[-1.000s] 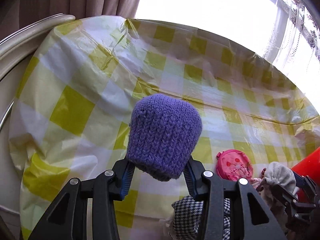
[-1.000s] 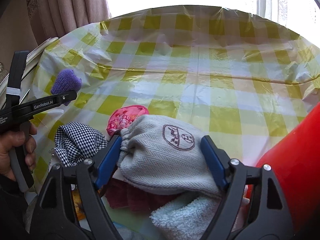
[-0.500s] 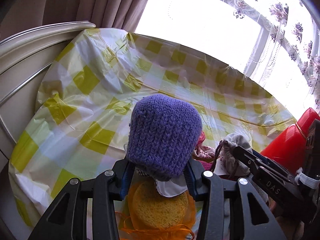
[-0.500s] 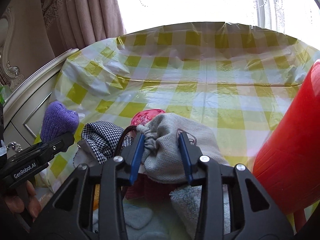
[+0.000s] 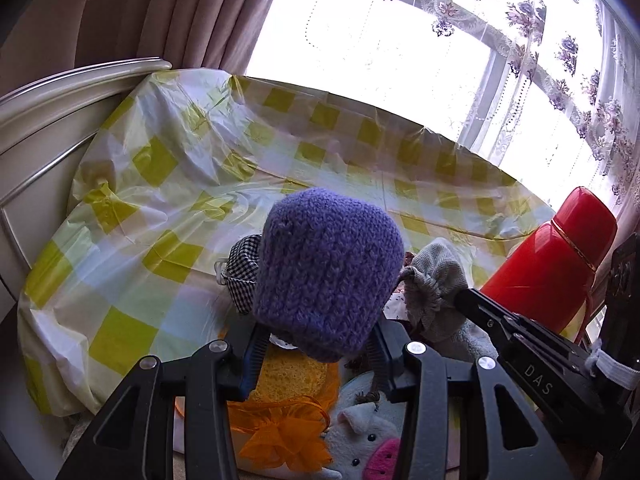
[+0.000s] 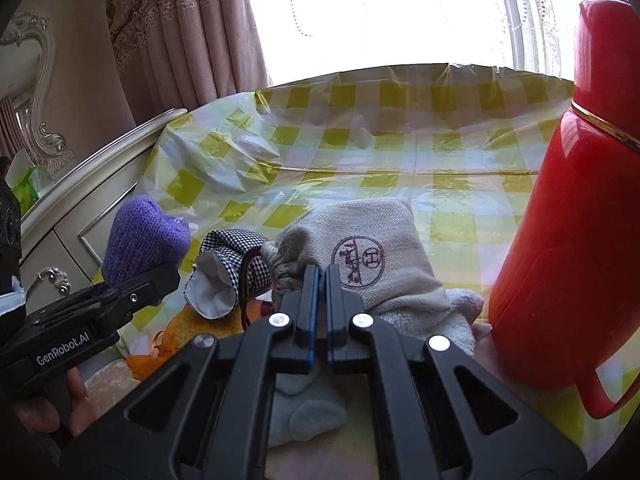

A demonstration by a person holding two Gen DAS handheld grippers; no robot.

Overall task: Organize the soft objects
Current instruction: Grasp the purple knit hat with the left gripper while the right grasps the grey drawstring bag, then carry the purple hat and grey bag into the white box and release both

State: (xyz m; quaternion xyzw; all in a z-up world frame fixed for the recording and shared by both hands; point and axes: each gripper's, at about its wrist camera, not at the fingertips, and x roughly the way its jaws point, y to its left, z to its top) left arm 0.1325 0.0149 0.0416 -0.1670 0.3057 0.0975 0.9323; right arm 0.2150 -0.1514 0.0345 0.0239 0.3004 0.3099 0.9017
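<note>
Gripping a purple knitted pouch [image 5: 326, 280], the left gripper [image 5: 316, 354] hovers left of the red flask [image 5: 552, 264]. The right gripper [image 6: 319, 280], jaws just closed, pinches the beige drawstring bag [image 6: 372, 248] at its gathered neck, directly ahead.

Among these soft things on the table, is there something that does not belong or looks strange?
Yes: the red thermos flask stands upright at the right of the pile, beside the grey drawstring pouch. It is hard, unlike the cloth items around it. Nothing looks spilled or damaged.
</note>
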